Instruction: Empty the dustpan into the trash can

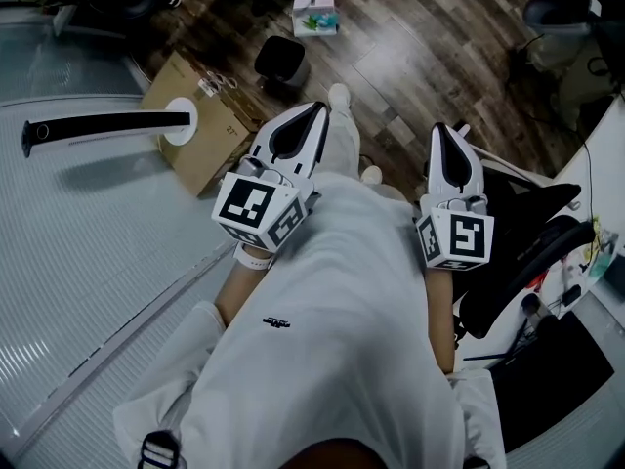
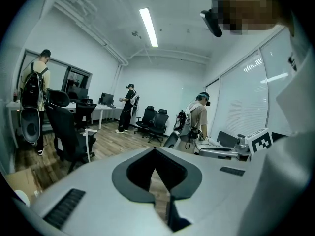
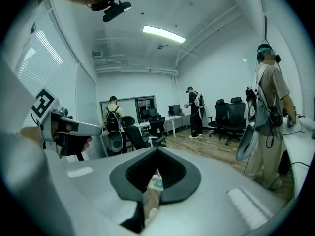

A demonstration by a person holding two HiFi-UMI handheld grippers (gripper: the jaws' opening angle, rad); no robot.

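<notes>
Both grippers are held in front of the person's white shirt, above a wooden floor. My left gripper (image 1: 314, 111) is shut with nothing between its jaws; in its own view the jaws (image 2: 155, 149) meet at their tips. My right gripper (image 1: 445, 129) is also shut and empty (image 3: 157, 150). A small dark trash can (image 1: 281, 61) stands on the floor just ahead of the left gripper. Farther off lies a white container with teal and green bits (image 1: 314, 16), possibly the dustpan; it also shows through the right jaws' gap (image 3: 156, 182).
A cardboard box (image 1: 193, 115) sits left of the trash can. A long black bar with a white disc (image 1: 107, 125) lies over the grey surface at left. A black office chair (image 1: 532, 237) and a desk stand at right. Several people stand in the room (image 2: 128, 107).
</notes>
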